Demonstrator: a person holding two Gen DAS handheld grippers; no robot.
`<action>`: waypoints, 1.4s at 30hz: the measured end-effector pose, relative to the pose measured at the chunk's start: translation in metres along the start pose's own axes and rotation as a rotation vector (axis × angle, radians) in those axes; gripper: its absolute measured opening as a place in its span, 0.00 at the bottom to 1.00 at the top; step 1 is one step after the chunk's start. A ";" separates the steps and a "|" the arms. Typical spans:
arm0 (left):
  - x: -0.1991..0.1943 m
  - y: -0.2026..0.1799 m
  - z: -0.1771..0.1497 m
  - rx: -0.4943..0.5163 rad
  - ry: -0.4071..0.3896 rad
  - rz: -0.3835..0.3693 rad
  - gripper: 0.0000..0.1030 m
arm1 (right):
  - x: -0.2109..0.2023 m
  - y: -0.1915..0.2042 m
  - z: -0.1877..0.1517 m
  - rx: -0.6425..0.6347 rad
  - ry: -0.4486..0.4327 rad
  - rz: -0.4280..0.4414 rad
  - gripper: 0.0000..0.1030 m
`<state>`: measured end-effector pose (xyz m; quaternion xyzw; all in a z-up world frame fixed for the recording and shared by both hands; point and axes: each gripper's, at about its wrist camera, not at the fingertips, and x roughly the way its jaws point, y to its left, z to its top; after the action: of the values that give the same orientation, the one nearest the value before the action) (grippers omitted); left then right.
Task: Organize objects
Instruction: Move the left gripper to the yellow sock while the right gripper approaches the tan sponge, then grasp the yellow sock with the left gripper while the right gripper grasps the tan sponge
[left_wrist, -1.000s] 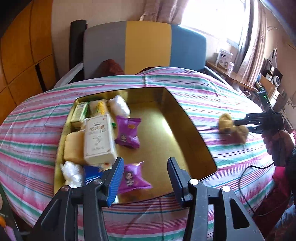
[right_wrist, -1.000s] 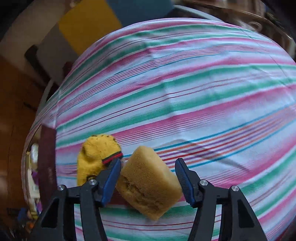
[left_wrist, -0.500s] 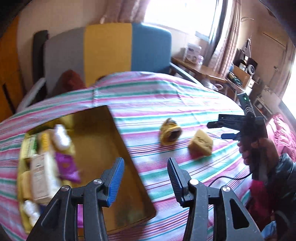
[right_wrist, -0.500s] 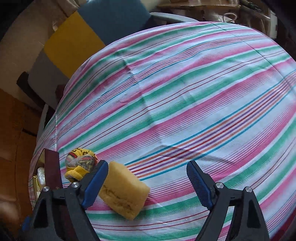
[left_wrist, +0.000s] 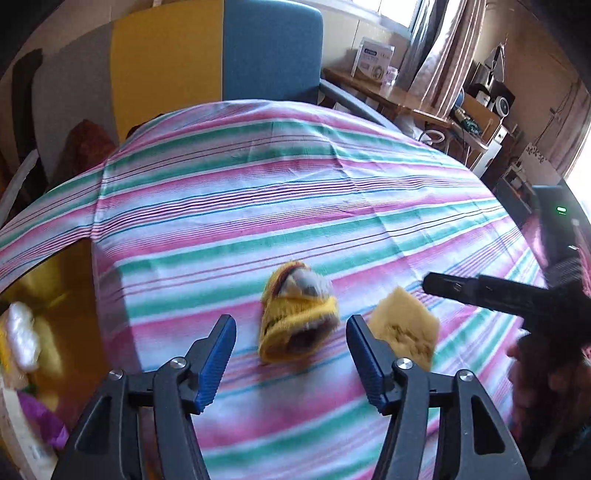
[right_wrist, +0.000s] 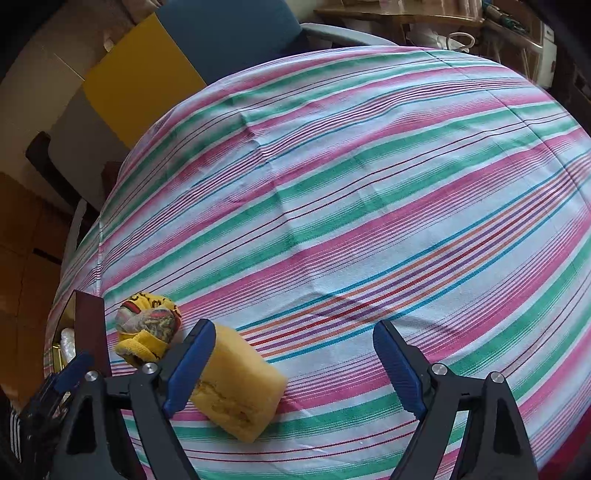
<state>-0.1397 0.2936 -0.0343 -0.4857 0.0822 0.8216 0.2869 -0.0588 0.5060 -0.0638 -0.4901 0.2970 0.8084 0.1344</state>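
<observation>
In the left wrist view, the left gripper (left_wrist: 291, 358) is hanging over the striped cloth (left_wrist: 258, 192) with its jaws opening, the blue pads well apart and pressing on nothing. The yellow sock (left_wrist: 295, 317), rolled into a bundle, is lying on the cloth in line with the gap between the fingers but beyond their tips, touching neither pad as far as the blur allows. The sponge (left_wrist: 404, 332) is lying just right of the sock, partly hidden behind the right finger. The right gripper (left_wrist: 480, 291) is reaching in from the right edge, its dark finger ending near the sponge; a hand (left_wrist: 543, 373) is holding it. At the left edge the gold box (left_wrist: 74, 295) is showing, with a white packet (left_wrist: 20, 336) and a purple packet (left_wrist: 37, 413) inside. In the right wrist view, the right gripper (right_wrist: 293, 363) is standing wide apart and empty. The sponge (right_wrist: 240, 391) is lying on the cloth (right_wrist: 369, 184) by the left finger, partly behind it; whether the two are touching cannot be told. The sock (right_wrist: 147, 328) is lying just beyond, beside the box (right_wrist: 88, 325).
</observation>
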 end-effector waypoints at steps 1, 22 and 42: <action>0.011 0.000 0.005 -0.006 0.019 0.001 0.62 | 0.000 0.000 0.000 0.002 0.000 0.004 0.85; -0.039 0.017 -0.042 -0.011 -0.098 0.070 0.38 | 0.005 0.068 -0.031 -0.398 0.045 0.074 0.92; -0.134 0.071 -0.117 -0.099 -0.218 0.221 0.38 | 0.029 0.076 -0.051 -0.606 0.055 -0.137 0.58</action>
<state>-0.0421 0.1342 0.0087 -0.3953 0.0629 0.8991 0.1774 -0.0745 0.4127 -0.0800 -0.5484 0.0123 0.8357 0.0284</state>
